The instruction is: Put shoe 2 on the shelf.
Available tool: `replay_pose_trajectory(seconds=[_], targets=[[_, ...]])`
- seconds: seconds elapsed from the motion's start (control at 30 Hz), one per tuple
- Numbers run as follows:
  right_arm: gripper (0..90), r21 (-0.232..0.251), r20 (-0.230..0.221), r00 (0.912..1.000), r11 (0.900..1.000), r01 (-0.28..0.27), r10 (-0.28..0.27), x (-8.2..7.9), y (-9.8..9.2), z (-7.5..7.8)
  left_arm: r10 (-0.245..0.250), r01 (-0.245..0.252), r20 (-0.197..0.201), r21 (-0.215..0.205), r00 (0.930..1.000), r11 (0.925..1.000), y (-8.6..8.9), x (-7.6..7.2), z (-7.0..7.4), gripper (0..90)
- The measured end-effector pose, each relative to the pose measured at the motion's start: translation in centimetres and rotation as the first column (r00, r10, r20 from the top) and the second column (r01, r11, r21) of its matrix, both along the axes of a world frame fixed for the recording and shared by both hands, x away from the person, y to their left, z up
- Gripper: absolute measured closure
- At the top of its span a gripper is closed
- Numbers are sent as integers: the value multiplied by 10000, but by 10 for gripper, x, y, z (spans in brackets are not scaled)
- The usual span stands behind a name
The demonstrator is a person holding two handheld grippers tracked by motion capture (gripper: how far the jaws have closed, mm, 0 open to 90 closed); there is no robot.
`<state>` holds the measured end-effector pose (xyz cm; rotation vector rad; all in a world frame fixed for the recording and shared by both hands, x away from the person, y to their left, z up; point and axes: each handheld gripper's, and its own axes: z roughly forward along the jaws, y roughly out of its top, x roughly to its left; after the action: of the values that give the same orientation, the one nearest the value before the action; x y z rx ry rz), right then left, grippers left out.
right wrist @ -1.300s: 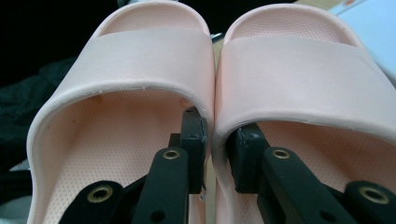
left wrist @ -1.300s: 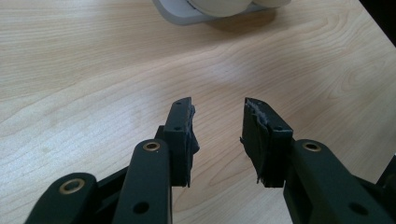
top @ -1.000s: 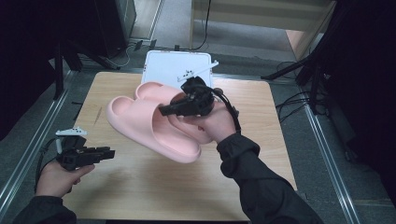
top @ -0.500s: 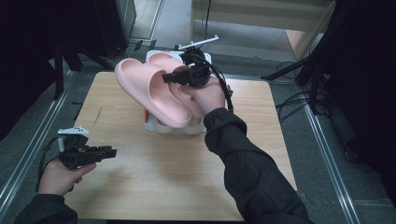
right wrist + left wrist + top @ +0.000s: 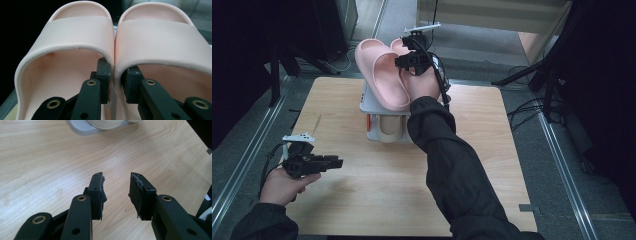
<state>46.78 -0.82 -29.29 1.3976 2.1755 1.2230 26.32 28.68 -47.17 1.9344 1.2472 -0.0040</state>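
Tabletop (image 5: 472,165) fills centre frame. Grey rack (image 5: 374,117) sits upper centre. Pink slippers (image 5: 384,75) held over the rack, top centre, right hand-held gripper (image 5: 115,77) clamped on their touching inner walls. Left hand-held gripper (image 5: 116,192) lower left, jaws apart, empty.

Two soft pink foam slide slippers (image 5: 384,75) show in the high view, and the same two sit side by side in the right gripper view, the one at that view's left (image 5: 67,57) and the one at its right (image 5: 165,42). One white and grey plastic rack (image 5: 379,117) stands on the one pale wooden table (image 5: 377,195). Beneath the rack's top tier lies one beige slipper-like item (image 5: 389,129); whether a second lies beside it cannot be told. Two black two-jaw handheld grippers are counted: the left gripper (image 5: 337,162) and the right gripper (image 5: 399,62). Two dark-sleeved forearms enter the high view.
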Motion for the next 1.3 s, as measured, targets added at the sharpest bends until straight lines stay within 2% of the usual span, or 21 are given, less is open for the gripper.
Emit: replay_pose_trajectory(seconds=[0.1, 0.2, 0.3, 0.5, 0.77, 0.9, 1.0, 1.1, 1.2, 1.3], targets=[[783, -189, -14, 9975, 9974, 701, -702, 6, 3, -1, -171, 171, 17, 11, 9999, 9999, -4, 4, 0, 632], [783, -361, 48, 9933, 9926, 1156, -1155, 10, 4, -1, -384, 384, 9, -4, 9993, 9993, -9, 8, 0, 633], [783, -360, -77, 9885, 9879, 1506, -1510, 13, 5, -1, -598, 598, 39, -24, 9982, 9982, -14, 13, 0, 632], [783, -666, -94, 9717, 9697, 2350, -2361, 16, 12, -10, -951, 951, 32, -29, 9955, 9955, -22, 22, 1, 633], [782, -617, -341, 9599, 9593, 2757, -2781, 22, 19, -21, -1225, 1226, 31, -111, 9925, 9924, -31, 30, 1, 633], [779, -684, -379, 9483, 9476, 3122, -3152, 27, 20, -23, -1334, 1334, 22, -134, 9911, 9910, -33, 32, 1, 632], [773, -697, -375, 9439, 9432, 3249, -3280, 29, 21, -26, -1377, 1377, 27, -94, 9905, 9904, -34, 34, 1, 632], [770, -696, -474, 9411, 9410, 3311, -3347, 32, 21, -29, -1366, 1366, -24, -108, 9906, 9906, -34, 35, 0, 631], [759, -671, -553, 9428, 9433, 3250, -3288, 34, 23, -34, -1349, 1349, 43, -99, 9909, 9908, -33, 34, 1, 631], [759, -598, -468, 9421, 9423, 3293, -3322, 33, 24, -35, -1346, 1346, 8, -88, 9909, 9909, -33, 35, 0, 631]])
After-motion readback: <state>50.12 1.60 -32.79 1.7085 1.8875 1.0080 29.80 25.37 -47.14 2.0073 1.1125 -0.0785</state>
